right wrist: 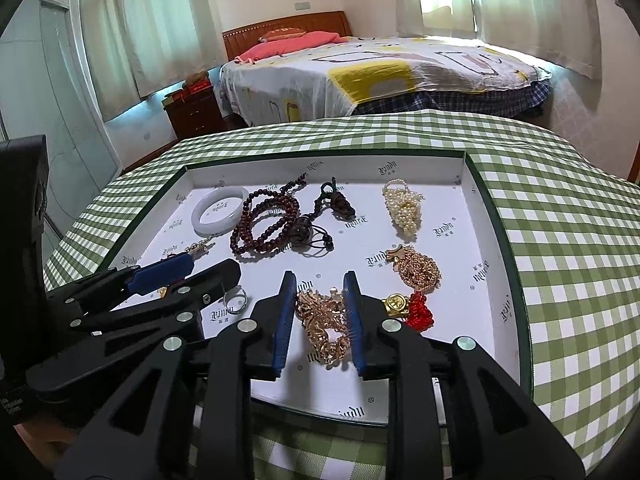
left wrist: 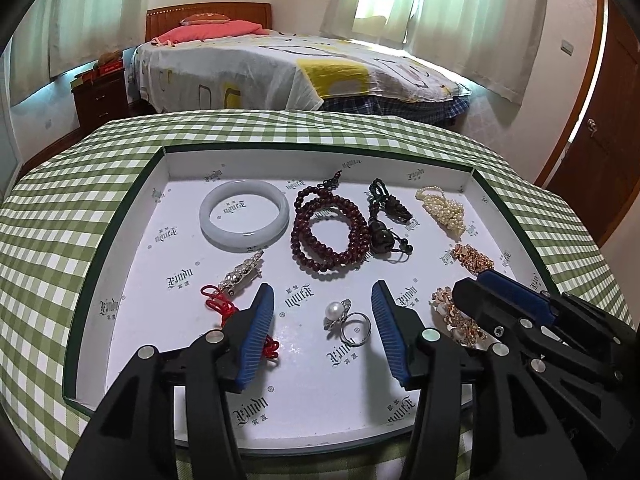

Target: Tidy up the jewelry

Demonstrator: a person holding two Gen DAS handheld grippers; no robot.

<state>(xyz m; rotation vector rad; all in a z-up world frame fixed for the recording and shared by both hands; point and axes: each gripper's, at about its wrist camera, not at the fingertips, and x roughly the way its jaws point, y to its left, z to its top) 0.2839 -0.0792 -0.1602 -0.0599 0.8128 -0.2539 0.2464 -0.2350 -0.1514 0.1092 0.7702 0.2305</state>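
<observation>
A shallow white tray (left wrist: 132, 216) with a green rim holds the jewelry. My left gripper (left wrist: 323, 298) is open, its jaws standing on either side of a pearl ring and a plain silver ring (left wrist: 347, 322). My right gripper (right wrist: 320, 284) is partly open around a gold chain piece (right wrist: 322, 316) lying on the tray; contact cannot be told. In the tray also lie a white jade bangle (left wrist: 244, 214), dark red beads (left wrist: 330, 232), a dark pendant on a cord (left wrist: 380, 220), a pearl bunch (right wrist: 404, 208), a gold bracelet (right wrist: 418, 268), a silver clip (left wrist: 240, 274) and a red knot cord (left wrist: 218, 304).
The tray sits on a green checked tablecloth (left wrist: 60, 220). A gold charm with a red knot (right wrist: 408, 306) lies just right of my right gripper. A bed (left wrist: 280, 68), a nightstand (left wrist: 100, 96) and a wooden door (left wrist: 600, 140) stand beyond the table.
</observation>
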